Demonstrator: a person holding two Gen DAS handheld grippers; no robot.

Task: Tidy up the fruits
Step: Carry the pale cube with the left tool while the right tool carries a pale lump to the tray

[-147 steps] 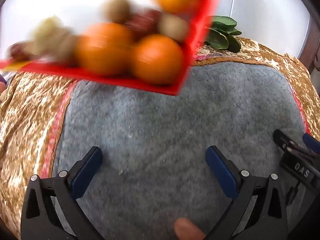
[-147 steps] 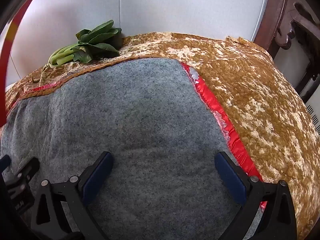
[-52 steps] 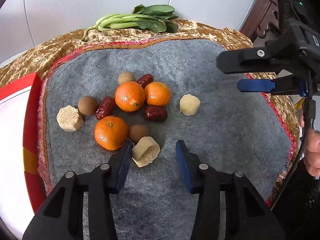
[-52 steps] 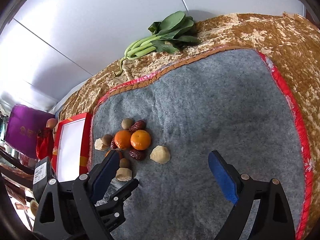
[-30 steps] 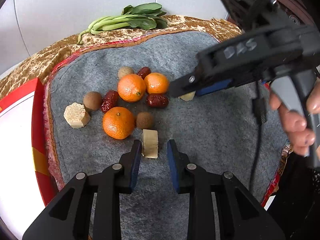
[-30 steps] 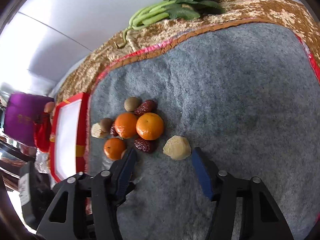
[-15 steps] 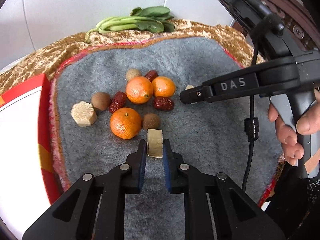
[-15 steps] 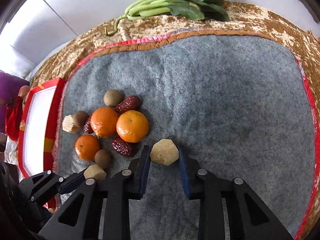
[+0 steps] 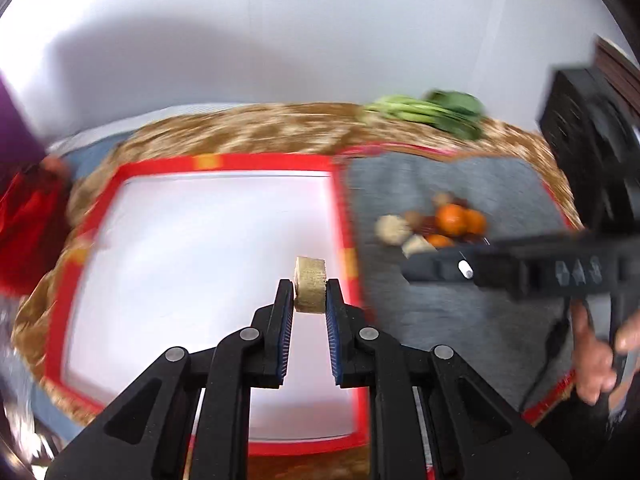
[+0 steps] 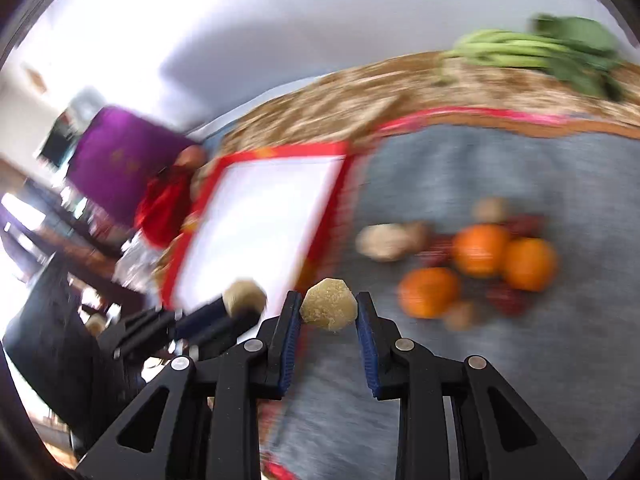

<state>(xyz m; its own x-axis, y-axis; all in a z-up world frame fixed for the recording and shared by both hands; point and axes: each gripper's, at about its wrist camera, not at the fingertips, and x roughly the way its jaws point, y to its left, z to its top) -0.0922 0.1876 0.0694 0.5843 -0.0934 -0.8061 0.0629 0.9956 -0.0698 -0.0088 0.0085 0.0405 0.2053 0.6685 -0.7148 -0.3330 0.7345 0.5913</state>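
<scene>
My left gripper (image 9: 309, 286) is shut on a beige cut chunk (image 9: 310, 276) and holds it in the air over the right side of the white tray with a red rim (image 9: 224, 162). A second, hexagonal beige chunk (image 10: 328, 312) sits pinched in my shut right gripper (image 10: 328, 298), above the grey felt mat (image 10: 500, 168) near the tray's edge (image 10: 280, 152). On the mat lie three oranges (image 10: 480, 254), red dates (image 10: 508, 300), small brown fruits (image 10: 490, 208) and another beige chunk (image 10: 380, 242). Both views are blurred.
A bunch of leafy greens (image 10: 560, 48) lies at the back on the gold cloth (image 9: 260, 128). A purple bag (image 10: 120, 160) and a red bag (image 10: 164, 208) stand left of the tray. A person's hand (image 9: 596, 360) grips the right tool.
Both grippers closed on their beige chunks, lifted them off the mat and swung left toward the tray. The fruit pile now sits off to the right in both views.
</scene>
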